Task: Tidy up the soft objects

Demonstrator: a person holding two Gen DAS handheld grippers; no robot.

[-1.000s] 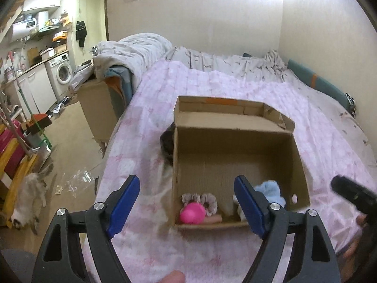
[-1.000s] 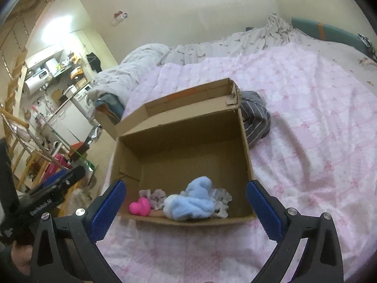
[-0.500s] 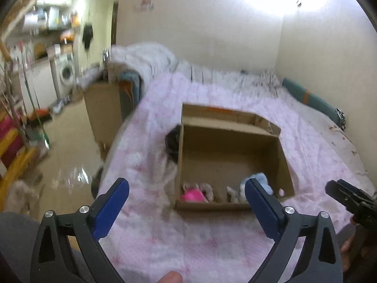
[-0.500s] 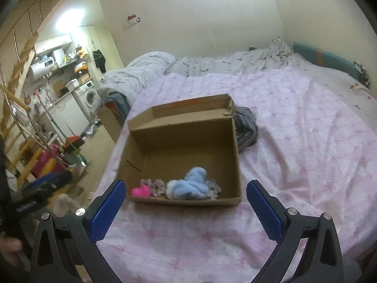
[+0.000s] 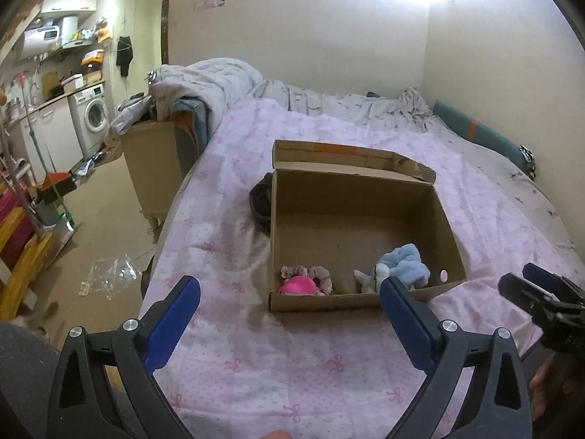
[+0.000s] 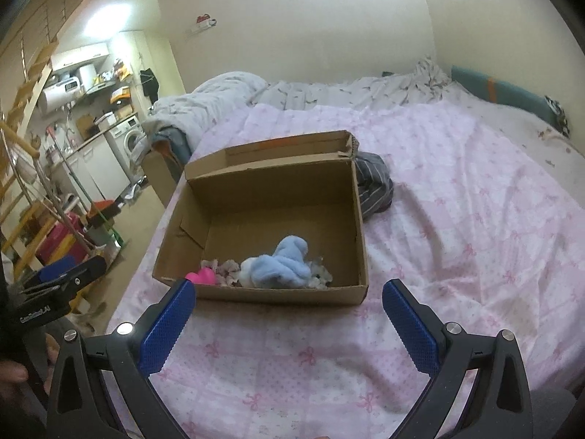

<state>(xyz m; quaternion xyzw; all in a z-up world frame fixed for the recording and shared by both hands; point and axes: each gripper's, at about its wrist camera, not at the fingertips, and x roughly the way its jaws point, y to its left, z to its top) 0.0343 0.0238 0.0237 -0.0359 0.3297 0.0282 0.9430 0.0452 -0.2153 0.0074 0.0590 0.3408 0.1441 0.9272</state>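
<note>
An open cardboard box sits on the pink bed cover. Along its near wall lie a pink soft toy, a frilly scrunchie, a light blue fluffy item and a small white soft piece. My left gripper is open and empty, held back over the bed's near edge. My right gripper is open and empty, also short of the box. A dark striped garment lies behind the box.
The bed carries a rumpled grey duvet at its head. A wooden side cabinet stands left of the bed. The floor at left holds clear plastic wrap, a washing machine and clutter.
Both grippers have drawn back and up from the box, which now looks smaller and farther off. Both stay open and empty. The box contents have not moved.
</note>
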